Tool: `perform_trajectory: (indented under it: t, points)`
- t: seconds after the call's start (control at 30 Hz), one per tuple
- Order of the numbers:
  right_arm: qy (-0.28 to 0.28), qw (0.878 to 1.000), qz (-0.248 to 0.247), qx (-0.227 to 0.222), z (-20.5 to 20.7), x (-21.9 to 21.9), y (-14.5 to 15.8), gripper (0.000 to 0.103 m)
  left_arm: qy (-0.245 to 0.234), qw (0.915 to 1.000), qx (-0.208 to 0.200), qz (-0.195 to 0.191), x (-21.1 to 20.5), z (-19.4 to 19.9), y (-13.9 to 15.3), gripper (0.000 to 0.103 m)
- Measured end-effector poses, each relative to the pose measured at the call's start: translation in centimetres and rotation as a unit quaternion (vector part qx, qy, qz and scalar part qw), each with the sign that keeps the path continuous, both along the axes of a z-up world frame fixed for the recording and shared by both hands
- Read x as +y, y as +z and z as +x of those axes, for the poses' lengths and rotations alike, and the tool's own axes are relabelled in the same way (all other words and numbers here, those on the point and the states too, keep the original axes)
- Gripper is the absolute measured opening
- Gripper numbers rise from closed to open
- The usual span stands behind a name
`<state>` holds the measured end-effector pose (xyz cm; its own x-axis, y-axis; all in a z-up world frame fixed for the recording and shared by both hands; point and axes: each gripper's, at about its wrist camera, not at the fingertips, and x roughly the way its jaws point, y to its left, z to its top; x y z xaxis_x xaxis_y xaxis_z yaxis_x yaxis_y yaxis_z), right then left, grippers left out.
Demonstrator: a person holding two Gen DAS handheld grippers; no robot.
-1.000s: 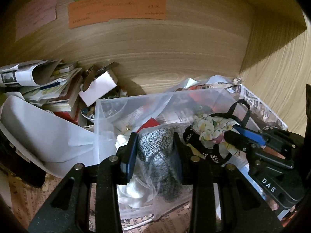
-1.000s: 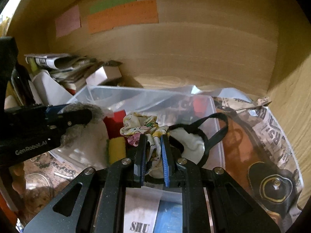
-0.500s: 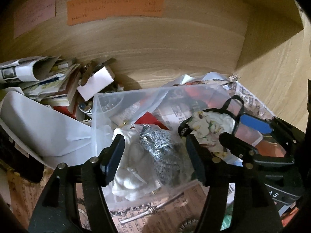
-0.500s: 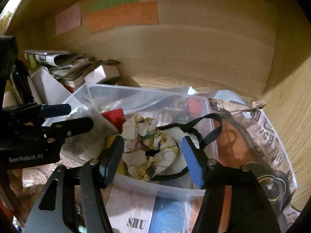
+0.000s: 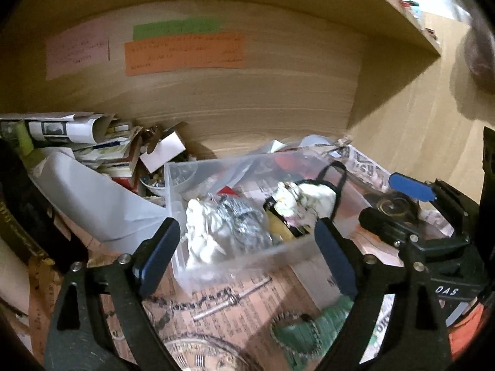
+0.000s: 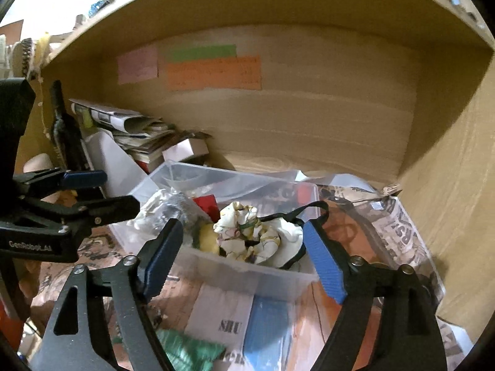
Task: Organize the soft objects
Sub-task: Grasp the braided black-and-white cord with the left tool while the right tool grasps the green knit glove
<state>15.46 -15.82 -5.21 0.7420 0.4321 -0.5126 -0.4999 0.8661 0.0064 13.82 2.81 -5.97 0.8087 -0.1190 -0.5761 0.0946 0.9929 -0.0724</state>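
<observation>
Release is complete on both sides: a second ago each claw pinched a bundle, now the left claw and right claw gape wide and empty, drawn back. Bagged grey-white cloth and floral cloth lie inside the clear bin.

Looks like a cluttered home storage nook, basically a wooden shelf cubby. Colored paper notes are stuck on the back wall straight ahead, old newspapers and books are piled off to the left, and newsprint lines the shelf underneath.
</observation>
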Motion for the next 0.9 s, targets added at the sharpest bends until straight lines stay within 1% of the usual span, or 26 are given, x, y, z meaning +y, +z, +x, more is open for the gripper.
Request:
perform_trajectory:
  t: [0.1,0.27,0.47,0.7,0.73,0.77,0.9]
  points:
    - [-0.001,1.0,0.0,0.002,-1.1,-0.5,-0.3,0.079,-0.008,0.9999,0.007,0.002,-0.5,-1.3,-0.6,0.09]
    - [-0.002,1.0,-0.011,0.015,-2.8,-1.1,-1.7,0.079,-0.022,0.9991,0.037,-0.003,-1.2,-2.6,-2.5,0.09]
    - [-0.003,0.999,-0.015,0.047,-4.1,-1.4,-3.8,0.079,-0.032,0.9963,0.079,-0.01,-2.0,-3.3,-5.4,0.09]
    - [0.006,0.996,-0.028,0.088,-5.1,-1.2,-6.5,0.079,-0.049,0.9906,0.128,-0.006,-3.3,-3.5,-8.6,0.09]
    - [0.009,0.995,-0.029,0.095,-5.1,-1.1,-6.9,0.079,-0.051,0.99,0.132,-0.008,-3.3,-3.3,-8.9,0.089]
    - [0.011,0.994,-0.032,0.1,-5.2,-1.0,-7.3,0.079,-0.052,0.9891,0.137,-0.008,-3.5,-3.3,-9.3,0.085]
    - [0.026,0.991,-0.052,0.124,-5.2,-0.1,-8.6,0.079,-0.065,0.986,0.153,-0.008,-4.0,-2.8,-10.3,0.065]
